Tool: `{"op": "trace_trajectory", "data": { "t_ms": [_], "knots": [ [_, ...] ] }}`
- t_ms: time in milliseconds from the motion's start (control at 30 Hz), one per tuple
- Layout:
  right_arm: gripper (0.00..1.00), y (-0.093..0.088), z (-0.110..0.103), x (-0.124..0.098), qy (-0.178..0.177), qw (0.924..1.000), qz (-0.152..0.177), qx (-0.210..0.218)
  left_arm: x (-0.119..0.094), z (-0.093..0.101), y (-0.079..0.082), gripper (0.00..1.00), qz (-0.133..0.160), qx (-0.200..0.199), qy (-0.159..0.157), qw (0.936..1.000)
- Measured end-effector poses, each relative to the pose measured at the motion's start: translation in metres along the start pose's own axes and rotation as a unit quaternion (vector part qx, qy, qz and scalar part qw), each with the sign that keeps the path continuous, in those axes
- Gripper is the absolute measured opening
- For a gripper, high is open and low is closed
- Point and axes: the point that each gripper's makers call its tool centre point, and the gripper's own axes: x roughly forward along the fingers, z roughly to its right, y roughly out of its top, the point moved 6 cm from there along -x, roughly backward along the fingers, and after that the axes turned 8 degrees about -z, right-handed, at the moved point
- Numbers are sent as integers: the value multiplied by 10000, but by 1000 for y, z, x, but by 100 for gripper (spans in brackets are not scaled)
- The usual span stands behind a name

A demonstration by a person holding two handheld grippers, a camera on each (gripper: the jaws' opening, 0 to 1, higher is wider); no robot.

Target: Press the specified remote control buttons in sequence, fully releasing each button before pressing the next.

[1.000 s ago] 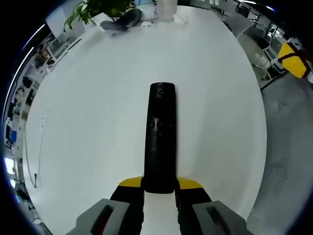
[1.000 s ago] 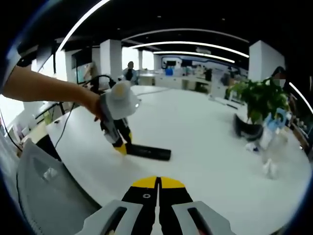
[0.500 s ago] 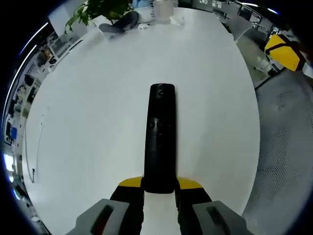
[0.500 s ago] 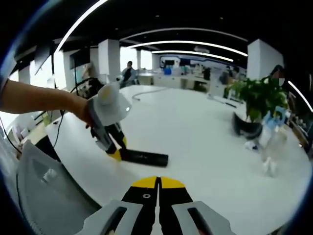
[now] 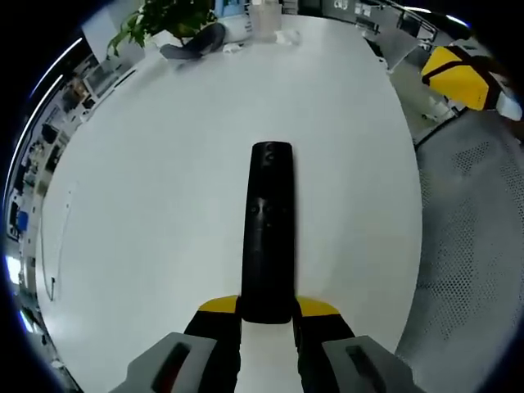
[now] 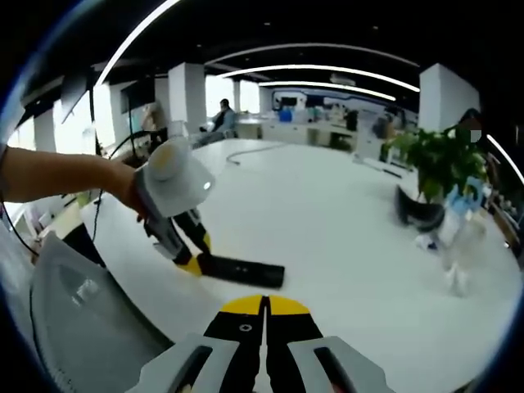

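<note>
black remote near table edge, probably

Beyond my right tool I see a wide white bench, a potted plant at its far right, white columns, and curved ceiling light strips in an open office.

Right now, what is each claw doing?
Left claw: shut on the black remote.
Right claw: shut, holding nothing.
</note>
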Motion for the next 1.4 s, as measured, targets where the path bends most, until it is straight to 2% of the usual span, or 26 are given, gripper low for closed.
{"op": "trace_trajectory", "data": {
  "t_ms": [900, 1400],
  "knots": [
    [0, -3, -3, 2, -3, 9999, -155, -52, -2, 32, -5, 24, 118, 78, -24, 9999],
    [0, 0, -1, -2, 91, 9999, 7, 95, -3, 50, -6, 24, -21, 256, -60, 9997]
  ]
}}
